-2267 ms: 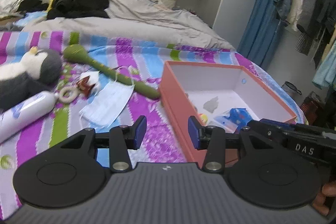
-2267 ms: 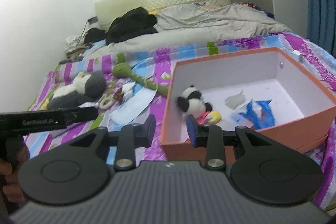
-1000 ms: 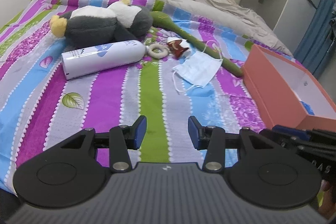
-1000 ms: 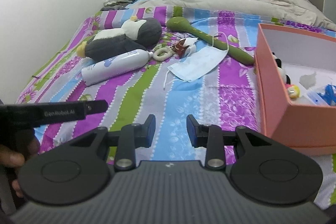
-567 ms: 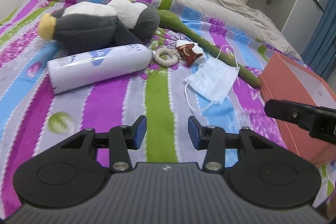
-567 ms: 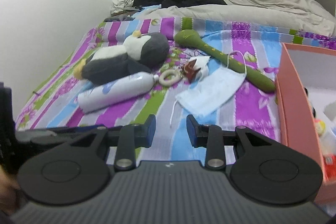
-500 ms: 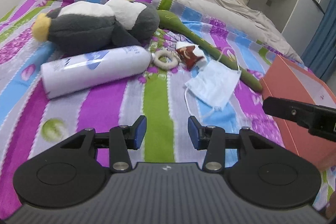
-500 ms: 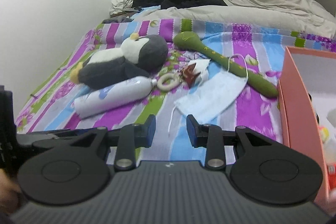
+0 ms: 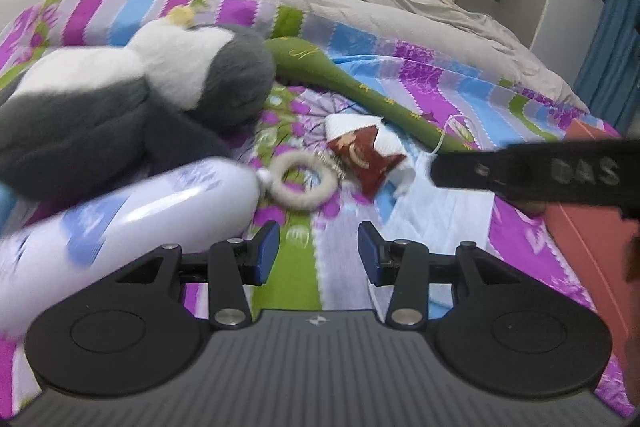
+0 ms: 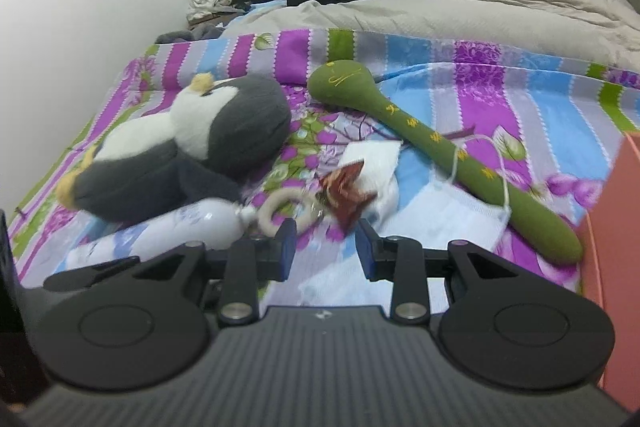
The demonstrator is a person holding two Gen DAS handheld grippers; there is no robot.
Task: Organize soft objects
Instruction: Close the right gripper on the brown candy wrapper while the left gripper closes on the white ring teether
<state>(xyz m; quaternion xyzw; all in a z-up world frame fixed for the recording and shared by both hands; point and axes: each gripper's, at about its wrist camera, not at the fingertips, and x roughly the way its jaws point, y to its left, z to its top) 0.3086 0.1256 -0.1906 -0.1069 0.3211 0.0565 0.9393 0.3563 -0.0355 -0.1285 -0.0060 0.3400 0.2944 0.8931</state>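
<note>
Both tongs (image 9: 314, 253) (image 10: 326, 247) now closer to the toys, open, empty. I'd pinch the soft, light penguin (image 10: 224, 131) by its body.

So on the striped bed cover there's a big plush penguin (image 10: 188, 155), grey and white with yellowish feet, lying on its side. Right up against it lies a white tube-shaped pillow with blue print (image 9: 132, 203), with a fuzzy cream ring (image 9: 302, 181) at its end. Just beside the ring sits a small red-brown and white pouch toy (image 10: 356, 183), kind of crumpled. A long green plush stick with a round head (image 10: 420, 135) runs diagonally behind it, and a pale blue face mask (image 10: 448, 215) lies flat, its ear loop draped over the stick. The orange box (image 10: 616, 235) sits at the right edge.
</note>
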